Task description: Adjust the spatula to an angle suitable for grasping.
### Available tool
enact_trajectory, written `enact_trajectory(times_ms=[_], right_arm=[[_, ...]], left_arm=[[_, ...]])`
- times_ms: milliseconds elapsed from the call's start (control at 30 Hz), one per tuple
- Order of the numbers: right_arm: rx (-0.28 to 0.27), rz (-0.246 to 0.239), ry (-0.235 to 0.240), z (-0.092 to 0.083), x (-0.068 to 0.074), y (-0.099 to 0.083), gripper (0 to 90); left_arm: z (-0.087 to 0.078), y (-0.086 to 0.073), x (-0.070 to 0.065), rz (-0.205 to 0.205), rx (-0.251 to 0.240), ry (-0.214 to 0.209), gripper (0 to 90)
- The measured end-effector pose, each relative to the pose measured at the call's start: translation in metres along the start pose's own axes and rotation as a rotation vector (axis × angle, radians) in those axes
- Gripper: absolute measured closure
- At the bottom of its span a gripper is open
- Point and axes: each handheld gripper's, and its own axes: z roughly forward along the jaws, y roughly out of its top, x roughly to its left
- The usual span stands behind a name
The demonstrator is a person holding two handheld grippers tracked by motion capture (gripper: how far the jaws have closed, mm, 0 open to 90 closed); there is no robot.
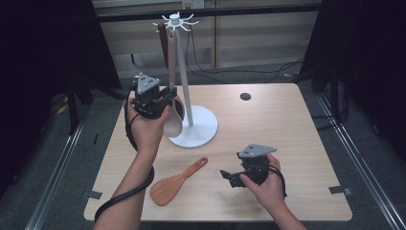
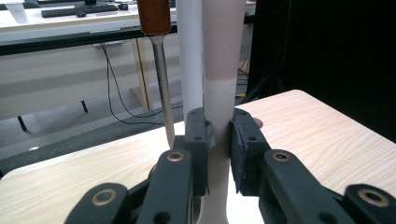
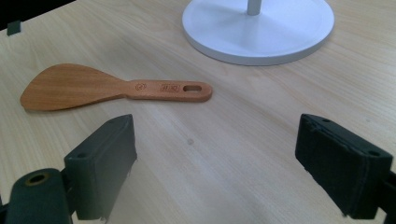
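A white utensil stand [image 1: 186,81] rises from a round base [image 1: 201,132] at the table's back left, with hooks [image 1: 175,20] at its top. My left gripper [image 1: 165,99] is shut on the handle of a pale beige spoon [image 1: 174,122] that stands upright beside the pole, bowl down. In the left gripper view the pads [image 2: 201,135] press the spoon handle [image 2: 219,84] from both sides. A brown-handled metal utensil [image 2: 156,70] hangs next to it. A wooden rice paddle [image 1: 174,183] lies flat near the front edge. My right gripper [image 1: 230,177] stands open just right of the paddle [image 3: 102,87], holding nothing.
A dark round hole [image 1: 245,96] sits in the tabletop at the back right. Cables run over the floor behind the table. The stand's base [image 3: 259,28] lies beyond the right gripper [image 3: 217,154].
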Motion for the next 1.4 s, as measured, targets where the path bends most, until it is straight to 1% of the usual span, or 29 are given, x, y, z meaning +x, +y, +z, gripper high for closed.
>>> enact_trajectory(times_ms=[400,567,667,767,833,900,1033,1100,1133,1367,1400], right_arm=[[0.001,0.001,0.002,0.000,0.000,0.000,11.7],[0.000,0.001,0.004,-0.001,0.000,0.000,11.7],[0.004,0.001,0.004,0.000,0.000,-0.001,11.8],[0.004,0.001,0.008,0.000,0.000,0.000,11.7],[0.004,-0.003,0.009,0.000,0.000,0.000,11.7],[0.008,-0.004,0.008,0.001,0.001,0.000,11.7],[0.006,-0.001,0.007,0.001,0.001,0.000,11.7],[0.007,-0.005,0.006,0.001,0.001,-0.001,11.7],[0.007,-0.004,0.009,0.001,0.001,-0.001,11.7],[0.007,-0.005,0.010,0.001,0.000,-0.001,11.7],[0.006,-0.005,0.008,0.001,0.001,-0.001,11.7]], left_arm=[[0.013,0.000,-0.005,-0.037,-0.005,-0.002,78.8],[0.014,-0.001,-0.006,-0.033,-0.012,0.002,78.7],[0.015,-0.002,-0.005,-0.043,-0.024,-0.005,78.6],[0.018,-0.004,-0.004,-0.032,-0.039,-0.017,78.2],[0.020,-0.006,-0.003,-0.058,-0.050,-0.026,77.9],[0.022,-0.006,-0.001,-0.068,-0.052,-0.038,77.6],[0.024,-0.006,-0.001,-0.080,-0.062,-0.044,76.9],[0.025,-0.007,0.001,-0.078,-0.060,-0.042,76.5],[0.024,-0.006,0.002,-0.082,-0.058,-0.035,76.4],[0.026,-0.004,0.004,-0.082,-0.052,-0.059,76.0],[0.026,-0.004,0.003,-0.079,-0.048,-0.053,76.0]])
